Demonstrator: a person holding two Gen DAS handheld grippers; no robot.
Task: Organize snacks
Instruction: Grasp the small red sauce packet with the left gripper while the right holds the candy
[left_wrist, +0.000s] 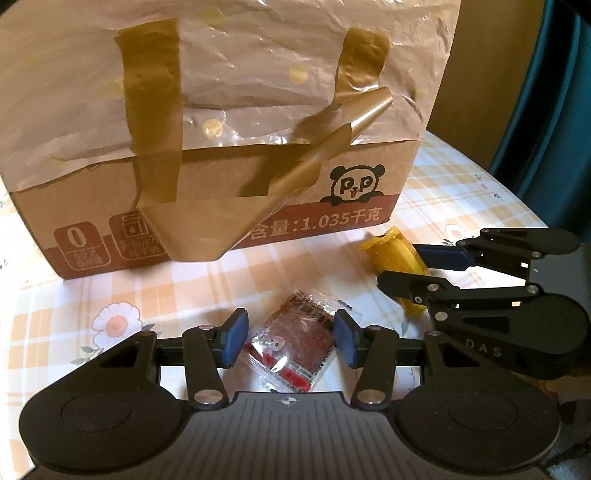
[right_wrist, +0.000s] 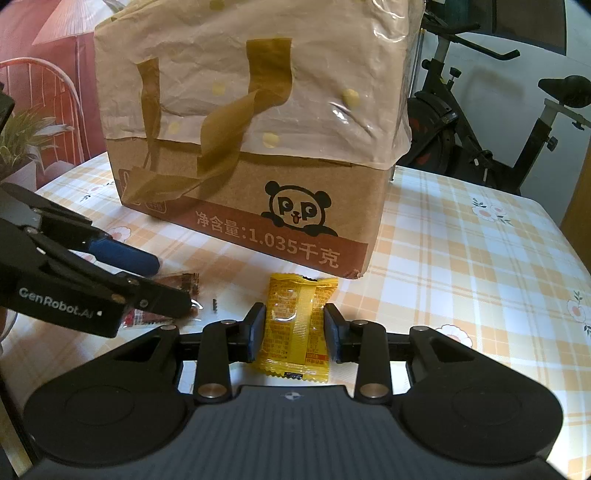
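Left wrist view: the left claw (left_wrist: 290, 341) stands open, pads either side of the red packet (left_wrist: 291, 350) lying flat on the checked tablecloth (left_wrist: 443, 192).
Tip: I'd lower until the pads flank it, then close.
Right wrist view: the right claw (right_wrist: 294, 332) brackets the yellow packet (right_wrist: 297, 326) before the box (right_wrist: 258, 206); gripped or merely near, I cannot tell.

Left gripper (left_wrist: 290, 341): your tool has matte black linkage arms, silver round pivot screws and blue finger pads (left_wrist: 233, 341).
Right gripper (right_wrist: 294, 334): yours has the same black arms and silver screws, with dark pads (right_wrist: 255, 334).
Markings: white "GenRobot.AI" lettering on the left gripper's side; faint "DAS" on the right gripper's.
Base: ribbed grey plate, small crosshair mark.
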